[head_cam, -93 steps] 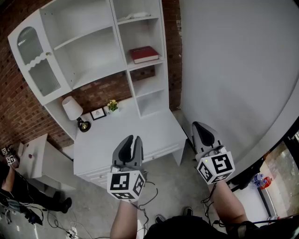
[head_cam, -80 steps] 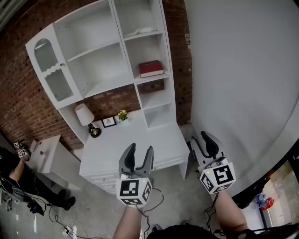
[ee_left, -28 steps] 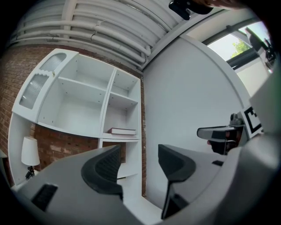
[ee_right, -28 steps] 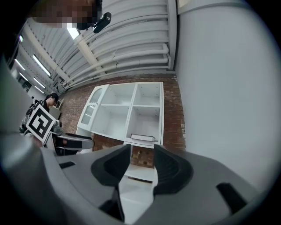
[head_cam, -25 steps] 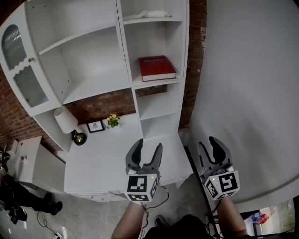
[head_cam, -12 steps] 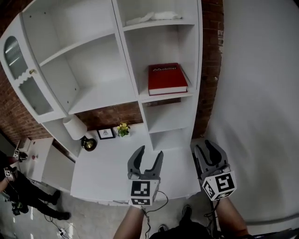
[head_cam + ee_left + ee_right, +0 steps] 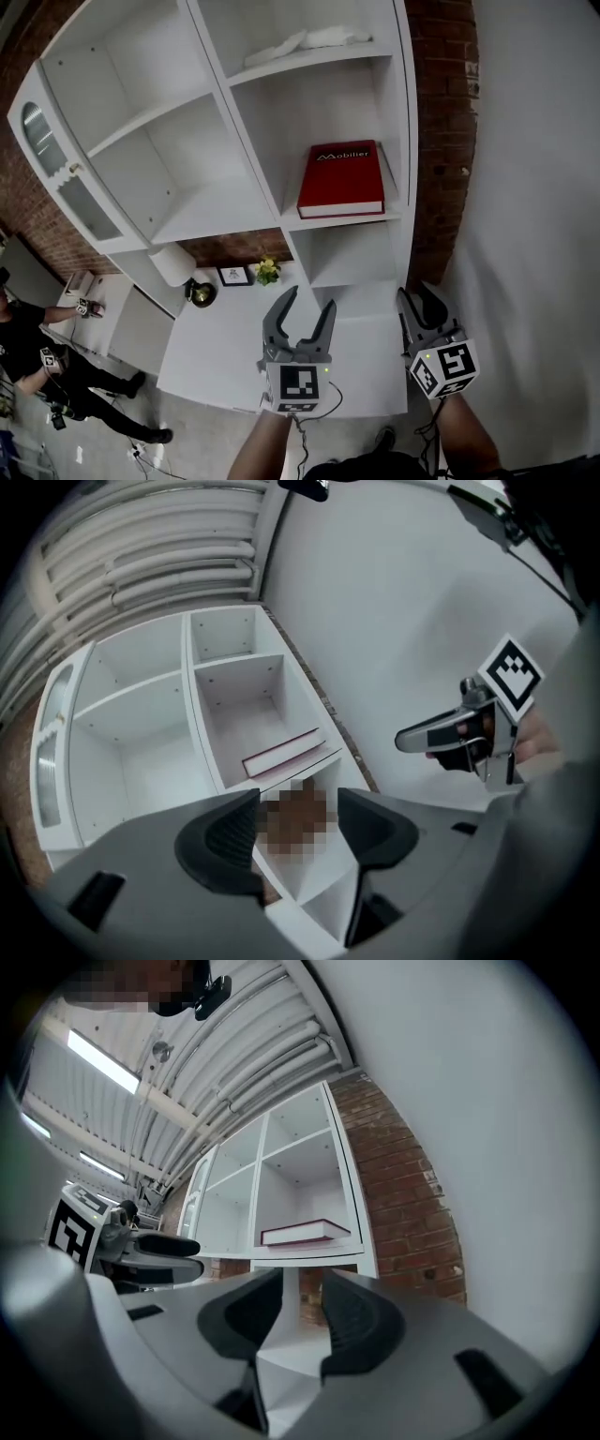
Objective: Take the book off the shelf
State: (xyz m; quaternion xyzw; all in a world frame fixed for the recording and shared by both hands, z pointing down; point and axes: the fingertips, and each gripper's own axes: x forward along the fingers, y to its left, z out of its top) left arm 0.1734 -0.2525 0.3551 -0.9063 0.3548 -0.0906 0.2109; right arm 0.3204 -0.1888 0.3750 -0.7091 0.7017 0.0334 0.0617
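The red book (image 7: 342, 178) lies flat on its shelf board (image 7: 343, 221) in the right-hand column of the white shelf unit (image 7: 246, 141), cover up with white lettering near its far edge and the page edges facing out; nothing touches it. A pale crumpled cloth (image 7: 305, 39) lies in the compartment above it, and the compartment below stands bare. Both grippers hover well below the book, over the white desk top (image 7: 225, 361). The left gripper (image 7: 309, 302) points up toward the shelves with its jaws spread wide and nothing between them. The right gripper (image 7: 417, 298), at the desk's right end beside the grey wall (image 7: 534, 187), has its jaws narrower and closing, also with nothing between them. At the back of the desk, against the brick wall (image 7: 441, 112), stand a small lamp (image 7: 173, 264), a framed picture (image 7: 233, 275) and a little plant (image 7: 268, 271). A person in dark clothes (image 7: 28, 347) is on the floor at far left.
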